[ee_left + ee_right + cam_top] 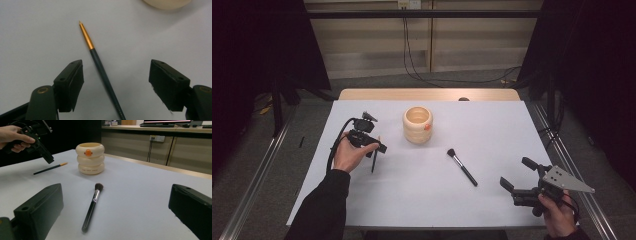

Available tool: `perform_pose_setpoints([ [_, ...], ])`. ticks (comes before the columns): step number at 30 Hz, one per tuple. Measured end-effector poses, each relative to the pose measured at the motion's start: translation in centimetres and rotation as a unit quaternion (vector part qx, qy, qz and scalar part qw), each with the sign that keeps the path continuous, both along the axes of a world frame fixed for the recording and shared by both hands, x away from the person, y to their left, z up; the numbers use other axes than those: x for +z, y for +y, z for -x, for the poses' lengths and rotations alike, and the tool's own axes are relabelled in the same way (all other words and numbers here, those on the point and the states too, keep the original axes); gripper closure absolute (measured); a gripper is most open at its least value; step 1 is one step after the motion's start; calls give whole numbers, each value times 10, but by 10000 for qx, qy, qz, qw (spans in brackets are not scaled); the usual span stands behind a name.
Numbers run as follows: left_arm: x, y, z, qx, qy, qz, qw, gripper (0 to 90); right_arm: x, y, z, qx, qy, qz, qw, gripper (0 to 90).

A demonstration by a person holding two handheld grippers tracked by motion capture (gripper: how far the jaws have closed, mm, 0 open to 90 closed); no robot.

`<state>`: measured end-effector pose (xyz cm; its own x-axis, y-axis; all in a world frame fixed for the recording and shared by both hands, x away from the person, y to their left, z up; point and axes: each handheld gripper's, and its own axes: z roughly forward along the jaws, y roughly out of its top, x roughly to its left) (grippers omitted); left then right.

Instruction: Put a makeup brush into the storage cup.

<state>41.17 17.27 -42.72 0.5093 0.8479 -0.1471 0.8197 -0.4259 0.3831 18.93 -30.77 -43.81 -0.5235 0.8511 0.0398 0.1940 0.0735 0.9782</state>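
A thin paintbrush point(100, 67) with a dark handle and gold ferrule lies flat on the white table. My left gripper point(116, 66) hovers over it, open, with the handle between the jaws and neither pad touching it. From above, the left gripper point(374, 147) points down over the paintbrush point(374, 159) at the table's left. A black makeup brush point(462, 167) lies mid-table. My right gripper point(515, 171) stands open near the front right corner, nothing between its jaws. In the right gripper view, the makeup brush point(92, 205) lies ahead of the right gripper point(116, 188).
A cream ringed cup point(417, 125) with an orange mark stands upright behind the brushes, right of the left hand. It appears as the cup point(90, 158) beyond the makeup brush. The table's wooden back edge point(427, 94) runs behind it. Metal rails flank the table.
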Motion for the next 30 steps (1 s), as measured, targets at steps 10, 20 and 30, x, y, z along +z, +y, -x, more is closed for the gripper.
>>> perform_pose_setpoints([
  [10,-6,-3,-11,79,258,4,9996,544,-1,0,-1,14,20,37,10000,0],
  [20,-12,-6,-16,390,331,-340,9981,681,-1,0,-1,23,29,30,10000,0],
  [30,-19,-10,-21,549,491,-509,9960,772,-1,2,0,68,34,60,10000,0],
])
